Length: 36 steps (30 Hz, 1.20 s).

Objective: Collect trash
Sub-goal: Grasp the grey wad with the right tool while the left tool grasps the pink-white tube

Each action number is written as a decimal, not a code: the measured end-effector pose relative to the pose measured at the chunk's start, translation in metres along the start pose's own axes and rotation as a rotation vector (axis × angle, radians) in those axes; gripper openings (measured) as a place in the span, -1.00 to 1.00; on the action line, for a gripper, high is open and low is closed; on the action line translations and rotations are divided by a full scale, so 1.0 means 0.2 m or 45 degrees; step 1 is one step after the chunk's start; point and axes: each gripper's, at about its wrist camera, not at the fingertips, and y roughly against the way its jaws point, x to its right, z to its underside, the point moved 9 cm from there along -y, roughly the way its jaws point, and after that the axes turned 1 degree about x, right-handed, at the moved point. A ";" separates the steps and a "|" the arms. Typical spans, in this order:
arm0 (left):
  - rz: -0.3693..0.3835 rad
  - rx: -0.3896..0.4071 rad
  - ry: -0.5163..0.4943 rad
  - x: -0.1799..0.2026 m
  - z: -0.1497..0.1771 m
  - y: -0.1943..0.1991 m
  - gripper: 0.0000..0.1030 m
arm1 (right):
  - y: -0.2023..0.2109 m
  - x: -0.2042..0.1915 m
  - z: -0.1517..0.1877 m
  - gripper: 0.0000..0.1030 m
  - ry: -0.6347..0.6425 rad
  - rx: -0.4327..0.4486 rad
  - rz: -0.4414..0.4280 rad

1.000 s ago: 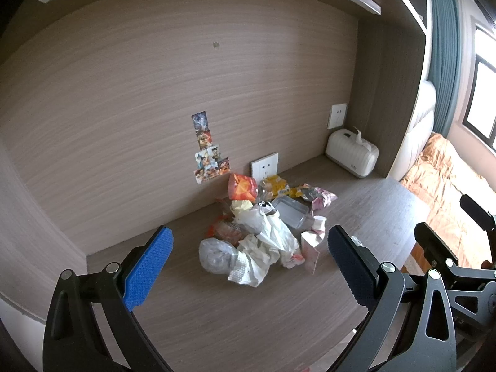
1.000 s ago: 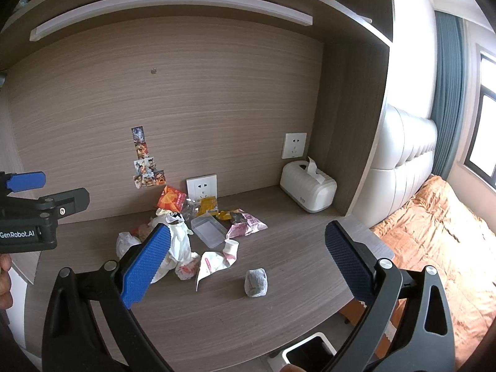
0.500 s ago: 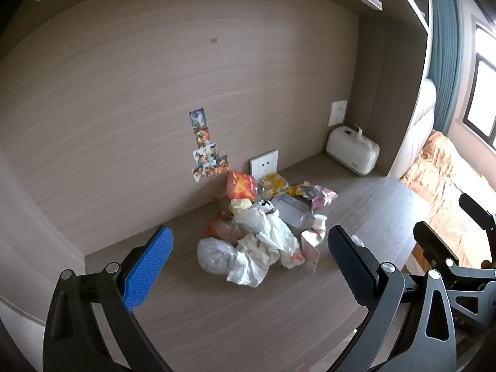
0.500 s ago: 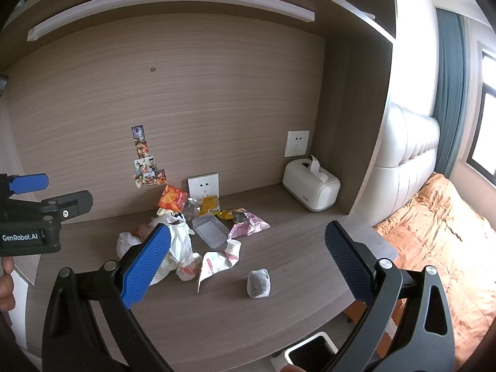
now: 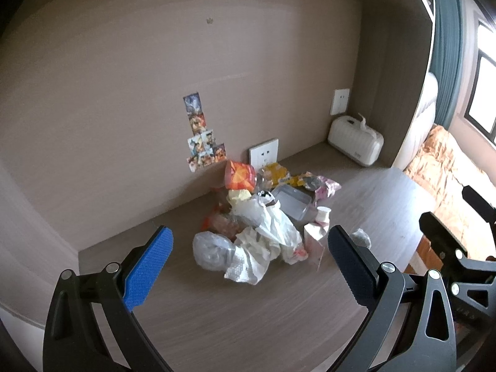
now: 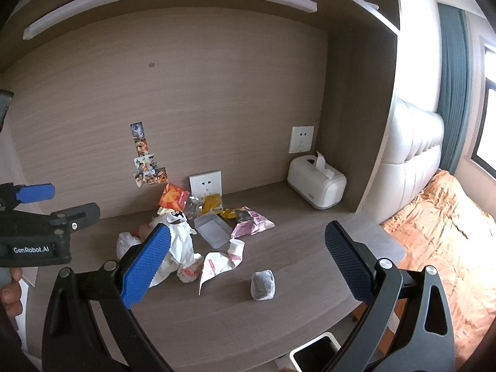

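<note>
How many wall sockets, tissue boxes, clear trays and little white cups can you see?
Wall sockets: 2
Tissue boxes: 1
Clear trays: 1
Little white cups: 1
Total: 5

Your left gripper (image 5: 249, 260) is wide open, and its two blue pads (image 5: 147, 271) hold nothing. Your right gripper (image 6: 246, 260) is wide open too, with nothing between its fingers. You hold both up in the air, side by side. In the right view, your left hand (image 6: 9, 288) grips the left gripper's handle at the edge.
</note>
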 end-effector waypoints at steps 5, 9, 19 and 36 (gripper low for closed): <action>0.027 -0.023 -0.011 0.03 0.05 -0.10 0.91 | -0.12 0.00 0.12 0.92 0.086 -0.110 -0.005; 0.047 -0.025 -0.027 0.06 0.09 -0.19 0.91 | -0.21 0.05 0.22 0.92 -0.010 -0.209 -0.060; 0.112 0.029 -0.254 0.35 0.21 -0.38 0.91 | -0.48 0.18 0.44 0.92 -0.014 -0.348 -0.056; 0.258 0.036 -0.381 0.69 0.24 -0.77 0.83 | -0.87 0.19 0.74 0.40 -0.038 -0.437 -0.147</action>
